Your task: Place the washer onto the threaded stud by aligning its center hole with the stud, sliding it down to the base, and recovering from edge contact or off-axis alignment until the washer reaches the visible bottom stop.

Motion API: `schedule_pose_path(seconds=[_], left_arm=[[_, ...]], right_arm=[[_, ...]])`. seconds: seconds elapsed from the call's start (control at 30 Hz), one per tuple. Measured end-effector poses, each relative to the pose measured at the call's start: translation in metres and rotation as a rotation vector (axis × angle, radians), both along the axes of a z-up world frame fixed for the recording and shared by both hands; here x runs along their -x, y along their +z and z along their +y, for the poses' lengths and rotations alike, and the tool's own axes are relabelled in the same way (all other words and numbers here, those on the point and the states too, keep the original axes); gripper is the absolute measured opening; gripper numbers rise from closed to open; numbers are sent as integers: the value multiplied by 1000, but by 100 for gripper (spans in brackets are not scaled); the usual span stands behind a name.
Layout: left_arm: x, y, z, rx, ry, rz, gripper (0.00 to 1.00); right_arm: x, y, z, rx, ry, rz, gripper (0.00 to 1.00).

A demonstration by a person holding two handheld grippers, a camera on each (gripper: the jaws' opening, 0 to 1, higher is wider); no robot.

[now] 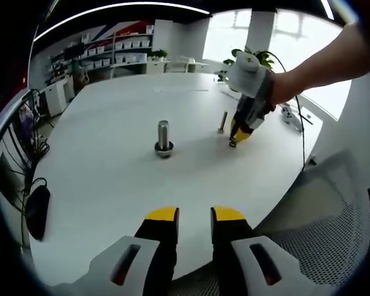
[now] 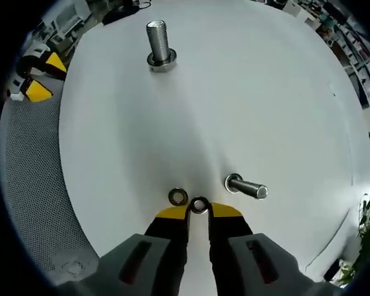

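A small washer (image 2: 198, 205) sits pinched between the yellow tips of the right gripper (image 2: 198, 213), low on the white table (image 2: 246, 111). A second washer (image 2: 177, 197) lies just left of it. A short stud (image 2: 246, 187) stands near on the right. A big threaded stud (image 2: 158, 43) stands far off. The left gripper (image 1: 195, 216) waits at the table edge, its tips a little apart, holding nothing.

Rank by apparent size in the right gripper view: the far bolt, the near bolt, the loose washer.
1. Far bolt, upright, looks largest.
2. Near bolt, slightly smaller; it tilts in this view, so that's unsure.
3. Loose washer, clearly smallest, about matching the washer at the right gripper tips.
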State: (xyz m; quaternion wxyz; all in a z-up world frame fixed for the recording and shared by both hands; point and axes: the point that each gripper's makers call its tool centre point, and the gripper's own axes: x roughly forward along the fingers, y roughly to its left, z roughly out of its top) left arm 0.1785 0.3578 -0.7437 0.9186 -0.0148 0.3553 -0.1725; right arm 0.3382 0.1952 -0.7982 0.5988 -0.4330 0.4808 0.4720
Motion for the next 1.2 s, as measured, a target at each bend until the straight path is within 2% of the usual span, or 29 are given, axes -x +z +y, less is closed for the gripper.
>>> schedule_pose_path(seconds=[0.57,0.83,1.07,1.2], left_arm=[[-1,0,1,-4,3,-1,18],[-1,0,2,-4,5,1,18],[-1,0,2,-5,5,3,18],[-1,0,2,-7,7,3,17]], right_arm=[[-2,0,-2,-51,-40,14,13],[-12,22,7,-130,-77,-11,13],[-15,27,0,-123,-85,-16,13],[-19,39,-2,-154,-104,-34,13]])
